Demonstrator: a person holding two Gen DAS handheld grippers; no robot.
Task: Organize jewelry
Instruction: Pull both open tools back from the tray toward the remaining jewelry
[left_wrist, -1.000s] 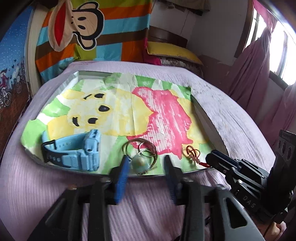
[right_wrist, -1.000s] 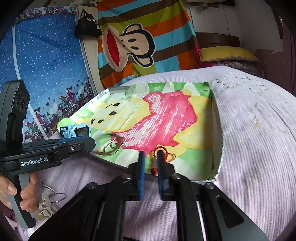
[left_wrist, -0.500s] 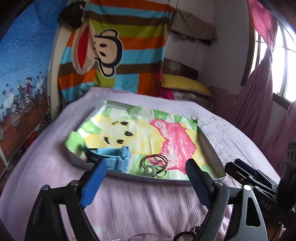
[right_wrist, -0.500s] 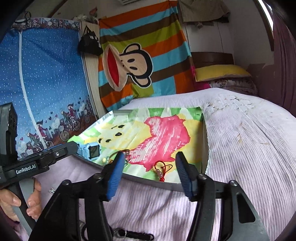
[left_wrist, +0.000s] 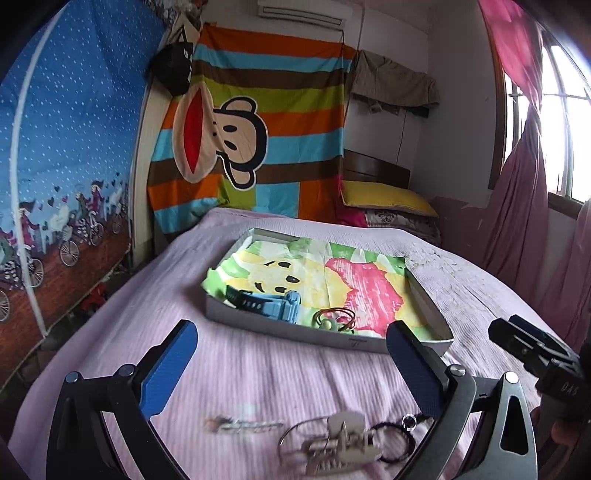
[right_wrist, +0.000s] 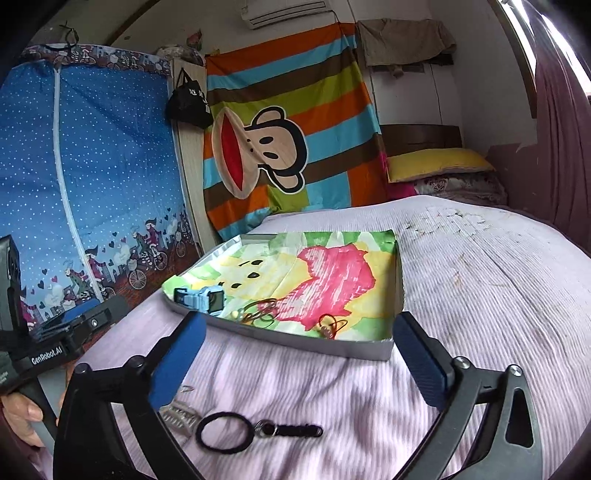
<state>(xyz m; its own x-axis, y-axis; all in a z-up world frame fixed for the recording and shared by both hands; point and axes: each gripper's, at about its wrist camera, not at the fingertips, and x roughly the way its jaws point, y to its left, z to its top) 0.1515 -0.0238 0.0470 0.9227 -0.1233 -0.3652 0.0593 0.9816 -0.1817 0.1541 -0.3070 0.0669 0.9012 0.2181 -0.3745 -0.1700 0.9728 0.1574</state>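
The blue watch (left_wrist: 271, 306), the bangles (left_wrist: 334, 319) and a red cord charm (right_wrist: 330, 326) already lie in the shallow box (left_wrist: 332, 338) on the bed (left_wrist: 258, 369). A black cord bracelet (right_wrist: 255, 432) and a blurred metal piece (left_wrist: 340, 448) are left on the bed below both released, empty hand-held grippers, left (left_wrist: 291, 365) and right (right_wrist: 299, 362). In the right wrist view the bracelet's long axis runs left to right, loop at the left.

— What sat in the tray (right_wrist: 391, 349) when you counted?
— One blue watch (right_wrist: 201, 298), one cluster of thin bangles (right_wrist: 260, 312), one red cord charm (right_wrist: 330, 326).
— And on the bedspread (right_wrist: 480, 295) near its front edge?
— One black cord loop (right_wrist: 221, 432) beneath my jaws, one blurred metal bunch (left_wrist: 332, 446), one hair clip (left_wrist: 243, 424).
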